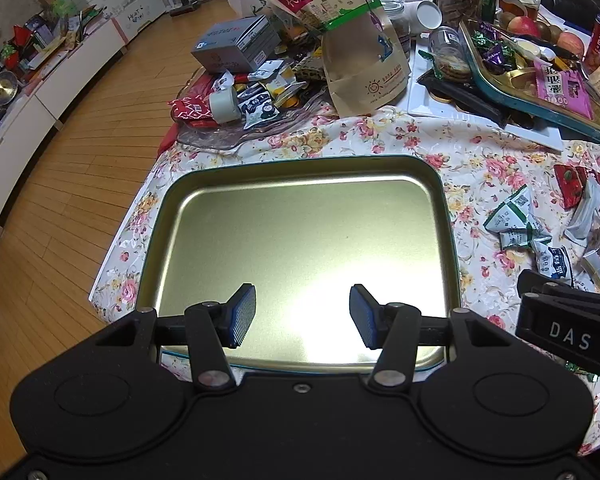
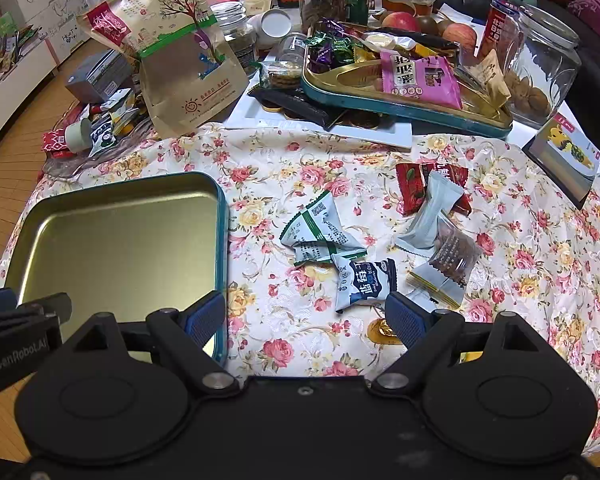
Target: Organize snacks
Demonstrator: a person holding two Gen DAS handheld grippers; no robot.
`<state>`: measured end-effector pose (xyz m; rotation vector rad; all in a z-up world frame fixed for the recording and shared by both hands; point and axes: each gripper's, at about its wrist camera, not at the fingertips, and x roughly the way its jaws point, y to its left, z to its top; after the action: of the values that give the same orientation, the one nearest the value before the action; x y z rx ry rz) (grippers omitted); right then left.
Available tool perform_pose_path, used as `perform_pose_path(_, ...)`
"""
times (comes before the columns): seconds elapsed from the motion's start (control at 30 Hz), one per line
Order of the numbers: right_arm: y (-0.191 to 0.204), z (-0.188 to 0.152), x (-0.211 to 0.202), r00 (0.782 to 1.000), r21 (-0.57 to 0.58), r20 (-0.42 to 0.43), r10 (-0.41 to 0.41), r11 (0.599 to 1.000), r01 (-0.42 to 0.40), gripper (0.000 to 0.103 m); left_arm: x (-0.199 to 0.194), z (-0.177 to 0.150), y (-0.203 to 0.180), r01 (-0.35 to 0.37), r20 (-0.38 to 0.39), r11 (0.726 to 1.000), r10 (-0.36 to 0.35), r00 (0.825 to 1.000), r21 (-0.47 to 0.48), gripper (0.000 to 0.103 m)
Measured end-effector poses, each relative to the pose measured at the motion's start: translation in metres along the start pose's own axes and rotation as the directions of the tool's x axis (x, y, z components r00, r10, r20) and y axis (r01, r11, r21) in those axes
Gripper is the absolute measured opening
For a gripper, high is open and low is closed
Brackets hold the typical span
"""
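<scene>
Empty tin (image 2: 116, 232) sits on the bench's left part; loose snacks lie right of it on the cloth (image 2: 268, 160). Left claw (image 1: 302, 316) hangs spread over the tin, nothing between its pads. Right claw (image 2: 306, 318) spread, empty, nearer the snacks. Blue packet (image 2: 366, 280) lies just ahead of it, long axis running left-right, slightly tilted. Judgement: right claw takes the first pick.

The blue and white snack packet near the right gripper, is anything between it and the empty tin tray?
Nothing visible. Only bare floral tablecloth lies between the blue and white packet and the tin tray, whose raised rim it must clear. The right gripper stands open just before the packet.
</scene>
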<state>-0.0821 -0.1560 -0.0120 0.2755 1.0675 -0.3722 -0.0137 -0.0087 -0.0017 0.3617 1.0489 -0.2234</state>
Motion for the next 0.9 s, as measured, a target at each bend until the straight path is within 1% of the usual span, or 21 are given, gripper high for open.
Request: perform_pose_path(0.9,0.0009,-0.0002,-0.0003,1.000,-0.013,0.002,-0.004,1.000,0.004,0.091,0.0017,-0.0022,-0.0003,0.002,-0.006,1.000,-0.002,1.000,-0.001,0.058)
